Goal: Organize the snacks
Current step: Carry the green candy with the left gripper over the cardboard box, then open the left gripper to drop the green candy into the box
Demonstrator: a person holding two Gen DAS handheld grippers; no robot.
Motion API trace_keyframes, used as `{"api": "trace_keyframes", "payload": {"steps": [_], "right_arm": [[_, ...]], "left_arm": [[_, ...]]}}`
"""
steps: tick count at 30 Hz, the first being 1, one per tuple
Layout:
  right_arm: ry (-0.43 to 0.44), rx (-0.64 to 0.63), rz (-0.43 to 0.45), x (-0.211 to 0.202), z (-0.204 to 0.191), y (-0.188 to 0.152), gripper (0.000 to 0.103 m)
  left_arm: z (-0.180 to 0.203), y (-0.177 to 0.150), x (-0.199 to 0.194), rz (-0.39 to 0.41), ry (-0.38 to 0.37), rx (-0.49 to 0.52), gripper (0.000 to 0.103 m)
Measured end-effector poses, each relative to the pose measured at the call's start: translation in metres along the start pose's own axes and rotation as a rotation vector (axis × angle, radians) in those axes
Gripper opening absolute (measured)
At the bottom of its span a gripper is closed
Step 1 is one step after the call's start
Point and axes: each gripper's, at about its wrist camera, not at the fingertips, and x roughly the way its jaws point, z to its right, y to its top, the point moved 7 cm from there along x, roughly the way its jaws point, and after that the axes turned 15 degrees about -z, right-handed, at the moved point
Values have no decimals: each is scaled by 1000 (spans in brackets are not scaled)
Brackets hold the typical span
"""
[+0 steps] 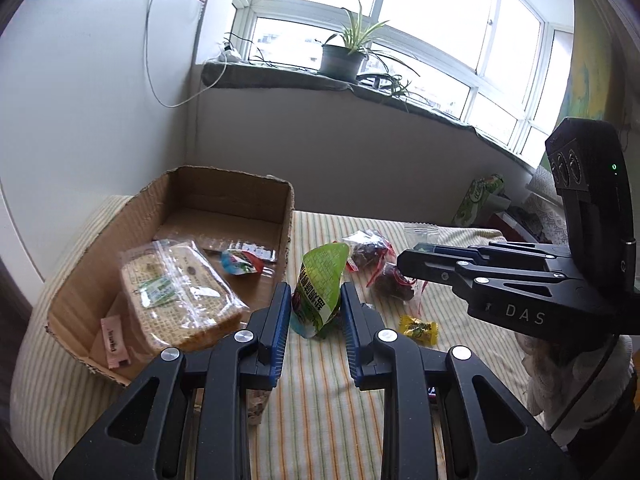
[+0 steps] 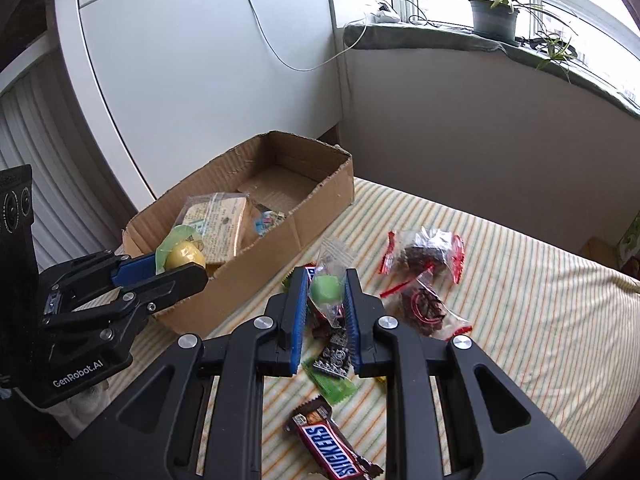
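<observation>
The left claw (image 1: 315, 308) is clamped on a green snack pouch (image 1: 320, 288), its blue pads pressed to either side; from the other side a yellow round shape shows at the pouch's bottom. The pouch hangs clear of the striped bed cover (image 1: 320, 400), just beside the near wall of the cardboard box (image 1: 96, 264).

The right claw (image 2: 327, 300) is closed on a small clear packet with a green ball inside (image 2: 328, 286), also held up off the cover.

Inside the box lie a clear-wrapped block of crackers (image 1: 180, 292), a small blue and red packet (image 1: 240, 262) and a pink sachet (image 1: 114, 346); the far half of the box floor is bare cardboard.

On the cover to the right of the box sit two clear bags of dark dried fruit with red seals (image 2: 424, 276), one just in front of the other. Under the right claw lie a green wrapper (image 2: 332, 386) and a Snickers bar (image 2: 332, 448), with another partly hidden behind the fingers. A small yellow candy (image 1: 418, 328) lies near the fruit bags.

Beyond the bed, a potted plant (image 1: 344, 56) stands on the window sill.
</observation>
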Motion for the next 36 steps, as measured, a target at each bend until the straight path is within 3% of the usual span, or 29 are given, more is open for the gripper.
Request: {"api": "trace_keyframes", "payload": {"steps": [14, 23, 36], "right_arm": [[55, -32, -8, 35, -45, 55, 18], [41, -42, -42, 72, -58, 76, 18], [28, -54, -59, 100, -65, 88, 18]], "left_arm": [[-63, 5, -13, 35, 89, -75, 23], [-99, 6, -7, 26, 150, -142, 23], [-103, 2, -2, 3, 178, -147, 24]]}}
